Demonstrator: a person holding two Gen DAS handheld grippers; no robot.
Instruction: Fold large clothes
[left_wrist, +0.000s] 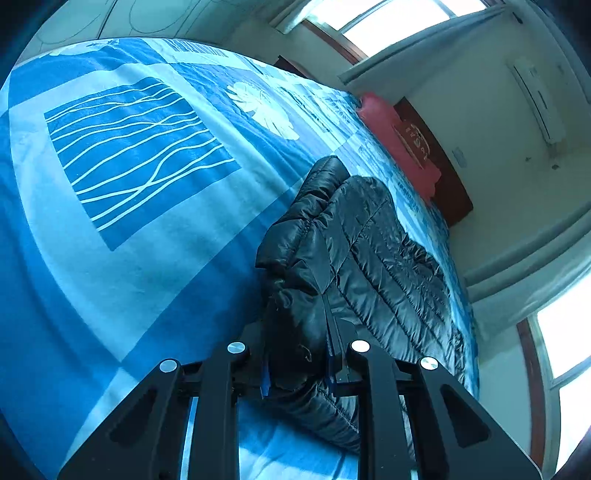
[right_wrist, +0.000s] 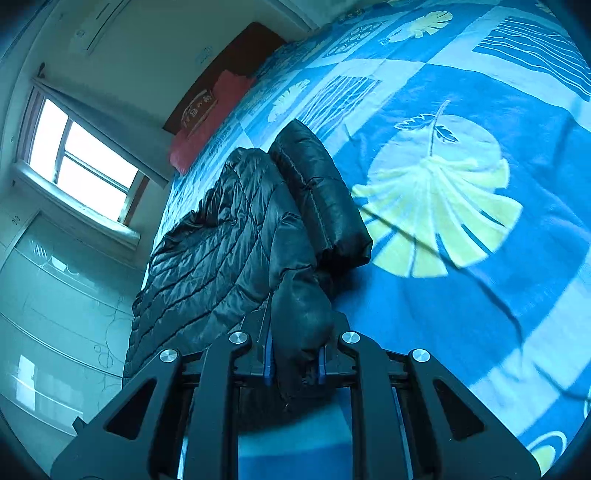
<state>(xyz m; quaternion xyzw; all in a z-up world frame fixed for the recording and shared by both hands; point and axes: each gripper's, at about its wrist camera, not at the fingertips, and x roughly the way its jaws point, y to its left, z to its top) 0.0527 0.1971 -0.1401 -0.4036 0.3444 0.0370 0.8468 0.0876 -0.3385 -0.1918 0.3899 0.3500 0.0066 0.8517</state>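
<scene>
I hold a black puffy jacket (left_wrist: 373, 258) in both of my grippers. It lies on a big bed with a blue blanket (left_wrist: 140, 221) that has white lines and leaf shapes on it. My left gripper (left_wrist: 299, 363) is almost closed, and its two fingers squeeze a fat bunch of the jacket's edge between them. The blue pads sit tight against the shiny black cloth on both sides. From this side the jacket stretches away from me toward the far end of the bed, and a rolled part sticks up at the top. My right gripper (right_wrist: 295, 360) is almost closed too. It pinches another thick lump of the same jacket (right_wrist: 229, 236), and the cloth bulges up out of the fingers. In the right view, a puffy sleeve (right_wrist: 321, 192) lies on top beside the main part, and it touches the blanket (right_wrist: 480, 295) near a big pale leaf (right_wrist: 439, 210) print. The jacket lies near the edge of the bed, on the side where the window (right_wrist: 81, 162) is. A red pillow (left_wrist: 399, 144) sits at the far end of the bed, apart from the jacket, against a dark brown headboard (left_wrist: 447, 184). I can see a white wall (left_wrist: 491, 133) behind it.
</scene>
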